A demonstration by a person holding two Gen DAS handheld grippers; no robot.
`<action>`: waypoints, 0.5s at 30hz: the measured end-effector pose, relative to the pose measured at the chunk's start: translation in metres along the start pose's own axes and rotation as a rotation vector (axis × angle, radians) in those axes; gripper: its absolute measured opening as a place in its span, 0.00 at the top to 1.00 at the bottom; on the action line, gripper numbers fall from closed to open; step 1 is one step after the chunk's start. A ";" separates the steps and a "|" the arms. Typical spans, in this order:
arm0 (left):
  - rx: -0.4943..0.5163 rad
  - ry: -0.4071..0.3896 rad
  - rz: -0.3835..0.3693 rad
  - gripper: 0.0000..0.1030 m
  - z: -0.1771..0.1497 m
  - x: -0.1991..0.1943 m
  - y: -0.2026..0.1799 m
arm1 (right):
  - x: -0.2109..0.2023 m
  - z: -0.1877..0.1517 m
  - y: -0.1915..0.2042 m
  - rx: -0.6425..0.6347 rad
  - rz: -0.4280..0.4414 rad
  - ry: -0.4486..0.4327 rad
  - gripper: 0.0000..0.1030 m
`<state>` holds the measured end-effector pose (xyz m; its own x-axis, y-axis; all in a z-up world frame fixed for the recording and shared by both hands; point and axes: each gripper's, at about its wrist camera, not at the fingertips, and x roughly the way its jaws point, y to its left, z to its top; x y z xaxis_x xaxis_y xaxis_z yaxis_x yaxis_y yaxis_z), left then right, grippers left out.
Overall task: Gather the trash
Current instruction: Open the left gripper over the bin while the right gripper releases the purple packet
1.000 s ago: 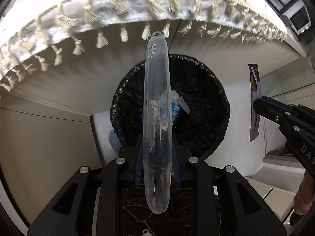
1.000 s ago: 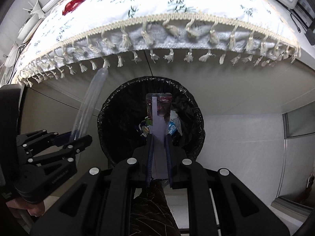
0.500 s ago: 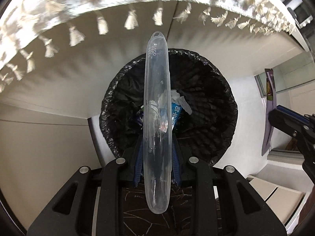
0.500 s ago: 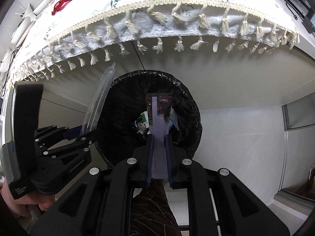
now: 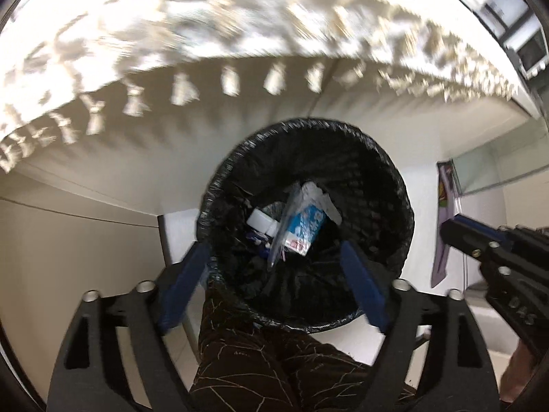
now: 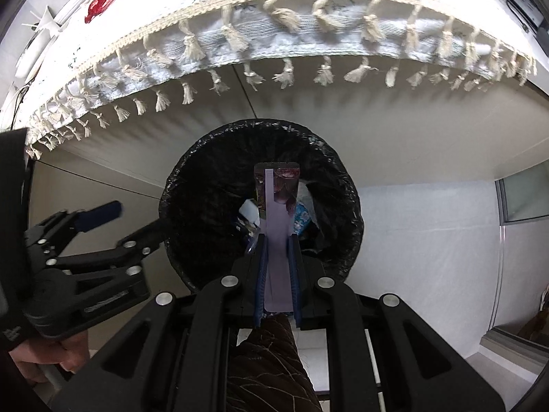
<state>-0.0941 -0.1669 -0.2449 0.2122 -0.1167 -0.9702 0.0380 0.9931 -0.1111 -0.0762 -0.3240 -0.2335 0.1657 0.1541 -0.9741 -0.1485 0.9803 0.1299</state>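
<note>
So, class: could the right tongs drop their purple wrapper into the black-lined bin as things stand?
Probably yes. The right tongs hang over the bin, shut on the purple wrapper. The bin's mouth is open below, and the left tongs, just opened and empty, sit off to the side.

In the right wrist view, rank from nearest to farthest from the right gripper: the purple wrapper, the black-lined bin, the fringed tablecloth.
1. Purple wrapper: pinched between the right gripper pads, sticking out over the bin.
2. Black-lined bin: directly below, beyond the fingertips.
3. Fringed tablecloth: farthest, draped along the table edge at the top of the view.
</note>
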 end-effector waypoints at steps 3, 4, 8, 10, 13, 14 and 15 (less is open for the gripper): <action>-0.029 -0.029 -0.006 0.10 0.002 -0.014 0.011 | 0.004 0.005 0.008 -0.016 0.007 0.000 0.89; -0.037 -0.041 -0.007 0.08 0.003 -0.018 0.013 | 0.005 0.006 0.011 -0.022 0.009 0.000 0.89; -0.066 -0.083 0.013 0.06 0.002 -0.034 0.023 | 0.007 0.013 0.024 -0.047 0.015 0.000 0.89; -0.080 -0.104 0.017 0.06 0.002 -0.042 0.028 | 0.009 0.015 0.029 -0.060 0.016 0.003 0.89; -0.095 -0.106 0.017 0.06 0.003 -0.049 0.035 | 0.010 0.017 0.034 -0.076 0.021 0.006 0.88; -0.099 -0.108 0.018 0.06 0.004 -0.051 0.037 | 0.010 0.018 0.037 -0.082 0.024 0.005 0.87; -0.102 -0.110 0.022 0.06 0.004 -0.053 0.040 | 0.010 0.018 0.038 -0.088 0.023 0.002 0.86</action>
<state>-0.1002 -0.1214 -0.1967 0.3180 -0.0904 -0.9438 -0.0660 0.9909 -0.1172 -0.0622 -0.2829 -0.2353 0.1596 0.1766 -0.9713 -0.2371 0.9619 0.1359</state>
